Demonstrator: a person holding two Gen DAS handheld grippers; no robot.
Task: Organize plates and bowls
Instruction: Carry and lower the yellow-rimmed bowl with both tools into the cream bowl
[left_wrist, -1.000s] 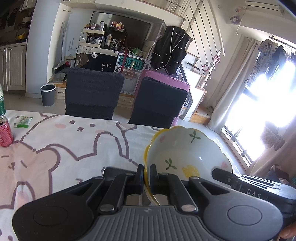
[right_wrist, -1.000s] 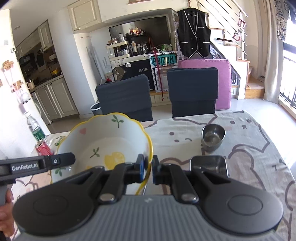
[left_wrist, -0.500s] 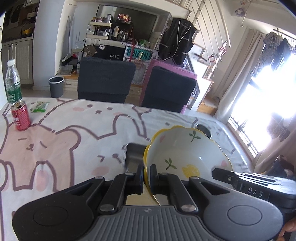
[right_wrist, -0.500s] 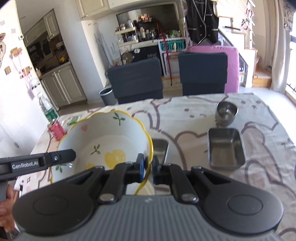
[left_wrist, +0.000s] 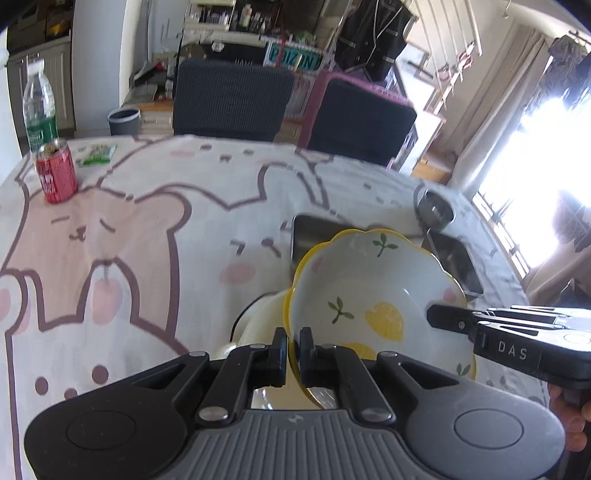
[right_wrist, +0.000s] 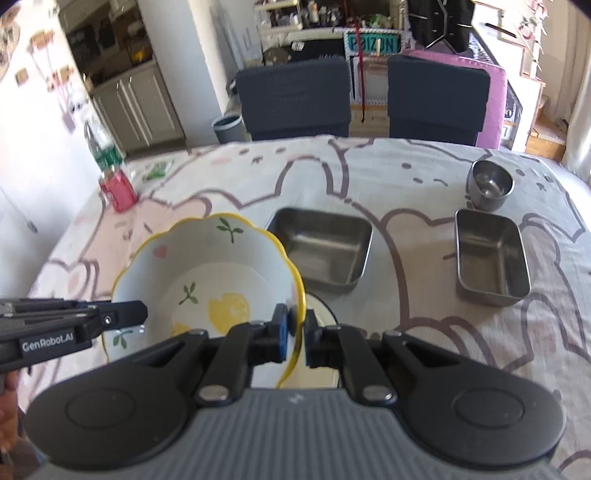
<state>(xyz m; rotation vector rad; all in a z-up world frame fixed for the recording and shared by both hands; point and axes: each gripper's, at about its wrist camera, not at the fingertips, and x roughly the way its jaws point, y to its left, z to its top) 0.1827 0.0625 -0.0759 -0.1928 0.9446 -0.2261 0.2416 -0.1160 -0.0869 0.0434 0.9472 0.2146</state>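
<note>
White scalloped ceramic bowl with yellow rim and lemon print (left_wrist: 373, 295) held mid-frame, clear of tablecloth. Left gripper (left_wrist: 292, 356) and right gripper (right_wrist: 294, 338) each clamp opposite rims, likely for level carrying. Cream dish (left_wrist: 264, 314) lies directly beneath, probably the stacking spot.

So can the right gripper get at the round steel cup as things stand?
Probably not yet: the right gripper is shut on the bowl's rim. The steel cup itself stands unblocked on the table.

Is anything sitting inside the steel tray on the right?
No. In the right wrist view the right steel tray shows only its bare metal bottom, with nothing lying in it.
</note>
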